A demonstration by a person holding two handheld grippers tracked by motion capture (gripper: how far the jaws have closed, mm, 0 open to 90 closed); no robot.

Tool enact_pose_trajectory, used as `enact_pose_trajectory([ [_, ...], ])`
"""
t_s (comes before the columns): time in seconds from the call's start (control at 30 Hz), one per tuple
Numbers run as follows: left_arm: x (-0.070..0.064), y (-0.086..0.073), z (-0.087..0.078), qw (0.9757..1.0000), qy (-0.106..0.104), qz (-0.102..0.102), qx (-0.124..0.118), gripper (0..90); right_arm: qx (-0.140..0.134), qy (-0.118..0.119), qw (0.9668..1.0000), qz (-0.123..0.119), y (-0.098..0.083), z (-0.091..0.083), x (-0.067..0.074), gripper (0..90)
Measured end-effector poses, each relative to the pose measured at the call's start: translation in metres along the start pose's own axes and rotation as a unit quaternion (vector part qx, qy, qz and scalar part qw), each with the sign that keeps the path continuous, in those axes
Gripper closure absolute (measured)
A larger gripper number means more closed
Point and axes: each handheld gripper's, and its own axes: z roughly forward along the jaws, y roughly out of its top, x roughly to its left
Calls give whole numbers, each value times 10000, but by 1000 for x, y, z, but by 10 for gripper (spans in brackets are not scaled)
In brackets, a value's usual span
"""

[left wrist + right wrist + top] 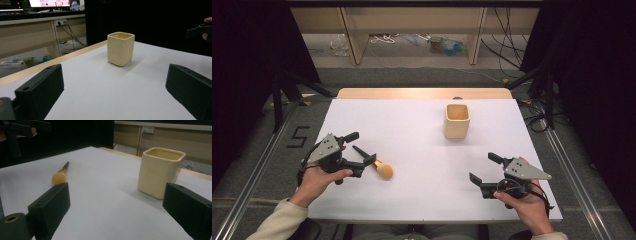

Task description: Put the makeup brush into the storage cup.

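Observation:
A cream square cup [457, 121] stands upright at the table's back right; it is also in the left gripper view [120, 48] and the right gripper view [160, 171]. A brush [377, 165] with a black handle and a round yellow head lies flat at the front left, seen too in the right gripper view [60, 176]. My left gripper [362, 148] is open just beside and above the brush handle, holding nothing [115, 100]. My right gripper [482, 167] is open at the front right, empty [117, 215], facing the cup and brush.
The white table [422, 150] has a wooden strip along its far edge. Beyond it are a wooden desk frame, cables and small items on the floor. Dark curtains and stands flank both sides.

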Motion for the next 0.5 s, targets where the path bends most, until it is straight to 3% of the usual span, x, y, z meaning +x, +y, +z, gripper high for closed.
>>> enact_pose_trajectory([
  [0.5, 9, 8, 18, 9999, -29, 114, 24, 12, -40, 53, 10000, 59, -1, 1, 0, 85],
])
